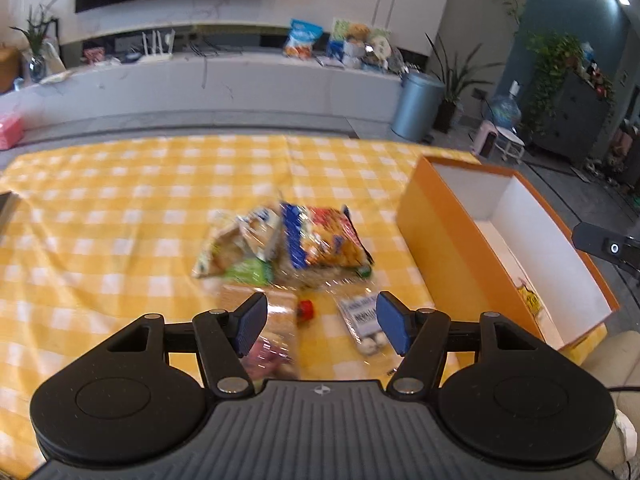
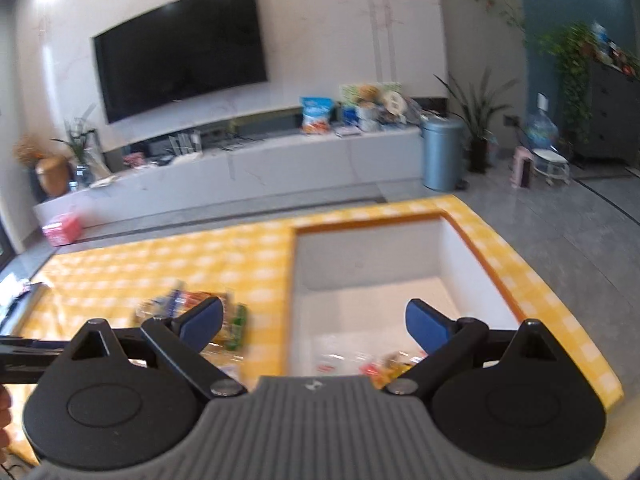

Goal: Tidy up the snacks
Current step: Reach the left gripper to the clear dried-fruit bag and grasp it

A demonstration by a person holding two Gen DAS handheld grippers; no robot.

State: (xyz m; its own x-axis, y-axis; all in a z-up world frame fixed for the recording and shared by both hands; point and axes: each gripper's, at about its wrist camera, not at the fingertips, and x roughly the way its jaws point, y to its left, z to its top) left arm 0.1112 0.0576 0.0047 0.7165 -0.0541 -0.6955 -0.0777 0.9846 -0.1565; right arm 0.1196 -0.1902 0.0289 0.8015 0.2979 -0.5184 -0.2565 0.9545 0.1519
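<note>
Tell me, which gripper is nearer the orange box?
Right. The right gripper hovers over the orange box, jaws open; the left gripper hangs beside it, above the snack pile.

Both wrist cameras looked down from close above the yellow-checked table [image 1: 120,208], facing the television wall; each view shared the orange box [image 2: 472,232].

Home living room: wall-mounted television [image 2: 180,50]

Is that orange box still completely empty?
No, a few snack packets already lie on the white floor of the orange box, seen at its near end in the right wrist view.
</note>
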